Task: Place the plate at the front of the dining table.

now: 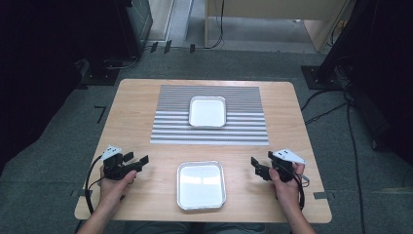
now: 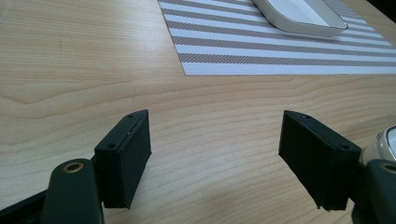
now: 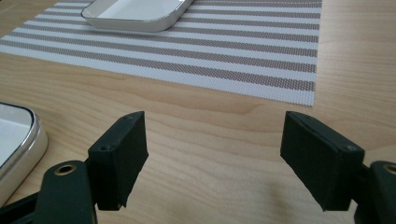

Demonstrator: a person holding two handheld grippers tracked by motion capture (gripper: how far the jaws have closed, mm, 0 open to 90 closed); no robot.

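Two empty white metal trays lie on the wooden table (image 1: pixel 136 112). The near tray (image 1: pixel 201 185) sits by the front edge, and the far tray (image 1: pixel 207 111) rests on a grey-and-white striped placemat (image 1: pixel 243 131). My left gripper (image 1: pixel 136 159) hovers left of the near tray, open, with nothing between its jaws. My right gripper (image 1: pixel 261 164) hovers right of that tray, also open and empty. In the left gripper view, the left gripper (image 2: pixel 215 135) frames bare wood, with the near tray's rim (image 2: pixel 385 142) at the right. The right gripper (image 3: pixel 215 135) has that tray (image 3: pixel 18 140) at its left.
The placemat (image 2: pixel 261 46) and far tray (image 2: pixel 303 16) lie ahead of both grippers. Bare wood lies between the placemat and the near tray. Cables run over the floor (image 1: pixel 331 107) to the right of the table, and dark equipment stands at both sides.
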